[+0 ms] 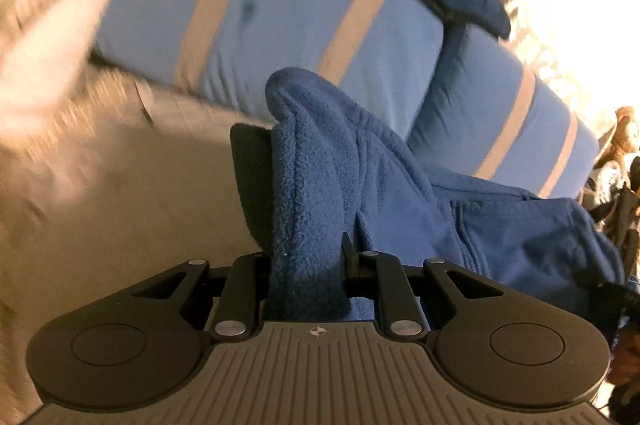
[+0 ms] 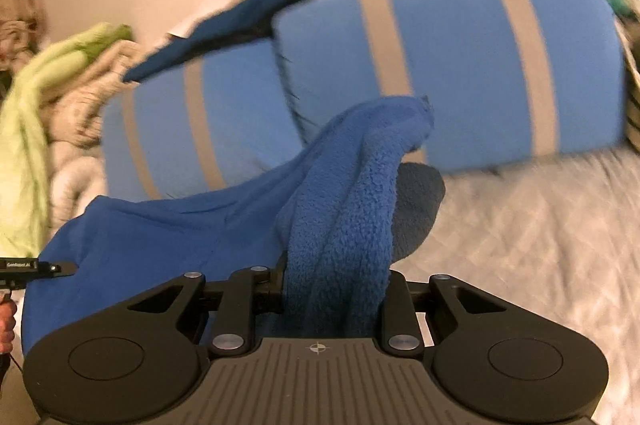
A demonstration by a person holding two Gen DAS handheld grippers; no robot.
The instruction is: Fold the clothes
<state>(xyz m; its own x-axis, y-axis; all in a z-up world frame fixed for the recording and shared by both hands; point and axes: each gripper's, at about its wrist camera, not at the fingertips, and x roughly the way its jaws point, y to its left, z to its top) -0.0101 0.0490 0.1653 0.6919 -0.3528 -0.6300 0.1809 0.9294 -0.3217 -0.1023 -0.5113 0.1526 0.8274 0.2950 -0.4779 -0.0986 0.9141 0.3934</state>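
A blue fleece garment (image 1: 320, 161) hangs stretched between two hand-held grippers above a bed, one bunched edge of it caught in each tool. The left gripper (image 1: 308, 225) has its two black fingers closed on a thick fold of the pile, which rises between them and spills to the right toward the far side of the garment; the left finger pad shows beside the cloth while the right one is mostly buried in it. The right gripper (image 2: 340, 225) is likewise clamped on a rolled wad of the same fleece (image 2: 352, 193), the fabric bulging up past the finger tips and draping away to the left in a smooth sheet. At the left edge of the right wrist view, part of the left tool's black body is visible with a hand (image 2: 7, 321) wrapped around its grip, held level with the garment's other end. Behind the fleece lies a long blue bolster with grey stripes (image 1: 280, 25), and a dark navy garment (image 2: 256, 13) is draped across its top. A pale bedspread (image 2: 520, 245) covers the surface below, blurred. To the left in the right wrist view sits a heap of light green and cream clothes (image 2: 60, 73).
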